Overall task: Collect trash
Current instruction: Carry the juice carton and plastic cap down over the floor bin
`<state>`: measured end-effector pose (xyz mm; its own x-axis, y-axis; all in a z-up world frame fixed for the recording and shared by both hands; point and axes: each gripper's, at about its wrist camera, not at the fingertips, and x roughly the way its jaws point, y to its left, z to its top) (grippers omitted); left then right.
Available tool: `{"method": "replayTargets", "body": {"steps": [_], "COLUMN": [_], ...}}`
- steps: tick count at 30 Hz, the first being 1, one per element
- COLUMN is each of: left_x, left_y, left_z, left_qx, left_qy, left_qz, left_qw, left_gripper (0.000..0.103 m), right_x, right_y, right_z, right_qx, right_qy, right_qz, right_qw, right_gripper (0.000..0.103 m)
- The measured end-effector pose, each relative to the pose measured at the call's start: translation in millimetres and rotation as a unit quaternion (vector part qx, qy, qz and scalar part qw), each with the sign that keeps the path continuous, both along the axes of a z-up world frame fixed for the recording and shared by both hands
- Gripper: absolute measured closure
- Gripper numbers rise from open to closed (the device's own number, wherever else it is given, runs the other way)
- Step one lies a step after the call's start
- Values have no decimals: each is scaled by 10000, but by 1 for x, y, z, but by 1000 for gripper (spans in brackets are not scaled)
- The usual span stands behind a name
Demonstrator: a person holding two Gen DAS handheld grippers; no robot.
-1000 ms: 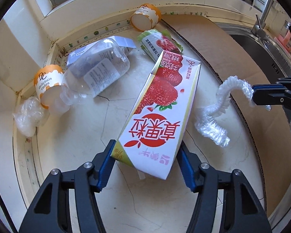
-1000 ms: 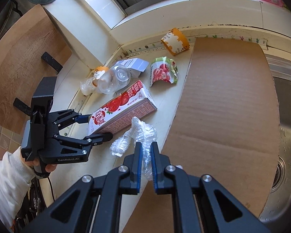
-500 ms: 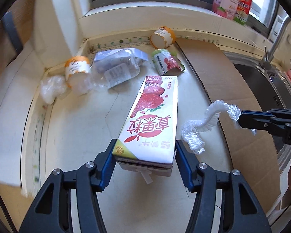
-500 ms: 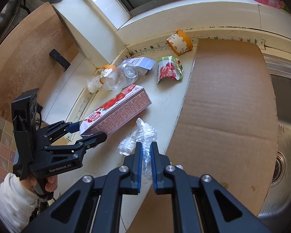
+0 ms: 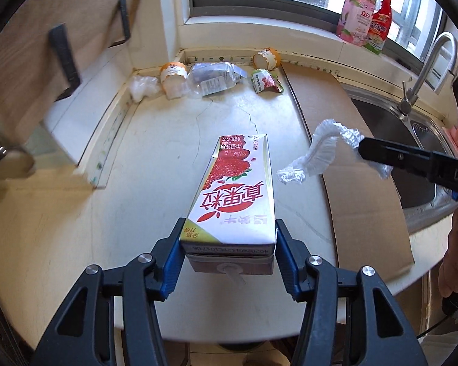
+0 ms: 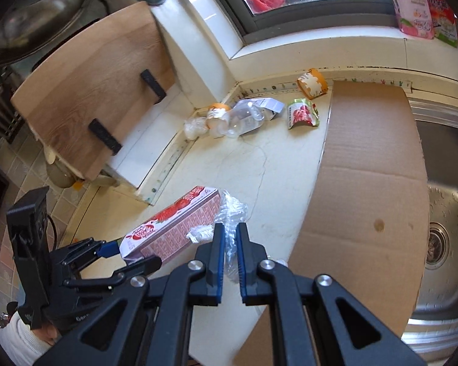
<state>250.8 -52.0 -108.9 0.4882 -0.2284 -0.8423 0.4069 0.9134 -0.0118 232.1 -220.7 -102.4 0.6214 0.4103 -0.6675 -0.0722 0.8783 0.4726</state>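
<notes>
Above the near edge of a pale kitchen surface [image 5: 143, 189], the left gripper [image 5: 229, 253] clamps a strawberry milk carton [image 5: 238, 195] by its near end, jaws closing on its sides, the carton jutting out away from the camera. Just right of the carton, the right gripper [image 6: 228, 244] is pinched tight on a crumpled clear plastic wrap [image 5: 323, 149], which dangles clear of the surface.

Only the right wrist view shows the person's white sleeve [image 6: 18, 335] behind the left gripper, and the sink's drain [image 6: 436, 244]; only the left wrist view shows the tap [image 5: 427, 70].

A cardboard sheet [image 6: 372, 183] lies right of the carton and reaches out over the sink [image 6: 442, 219]. Bare surface stretches beyond the carton to the far wall, where a clear plastic bottle [image 5: 213, 79], two orange-rimmed cups [image 5: 267, 58], a small red-and-green packet [image 5: 265, 80] and a wad of plastic [image 5: 142, 85] lie. Both grippers angle downward.
</notes>
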Motion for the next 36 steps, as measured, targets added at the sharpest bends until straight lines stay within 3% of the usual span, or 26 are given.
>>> {"method": "replayTargets", "body": {"steps": [13, 20, 28, 31, 36], "left_x": [-173, -251, -277, -272, -251], "left_y": [87, 114, 114, 109, 99], "left_z": [28, 5, -61, -103, -200], "left_qx": [-276, -200, -29, 99, -47], "left_qy": [-213, 139, 972, 1377, 2055], "left_qz": [149, 159, 317, 449, 635], "left_qw": [9993, 9996, 9948, 9894, 9766], "left_gripper": [51, 51, 51, 51, 51], "right_x": [-127, -183, -201, -199, -189], "right_y": [79, 117, 132, 135, 137], "right_z": [27, 8, -68, -110, -206], "right_qx": [-289, -527, -961, -1167, -1247], "right_qy": [-131, 138, 978, 1265, 1691], "right_qz": [411, 794, 1114, 1332, 1719], "right_qw": [9987, 9954, 9843, 9760, 9625], "right_gripper": [96, 96, 96, 96, 96]}}
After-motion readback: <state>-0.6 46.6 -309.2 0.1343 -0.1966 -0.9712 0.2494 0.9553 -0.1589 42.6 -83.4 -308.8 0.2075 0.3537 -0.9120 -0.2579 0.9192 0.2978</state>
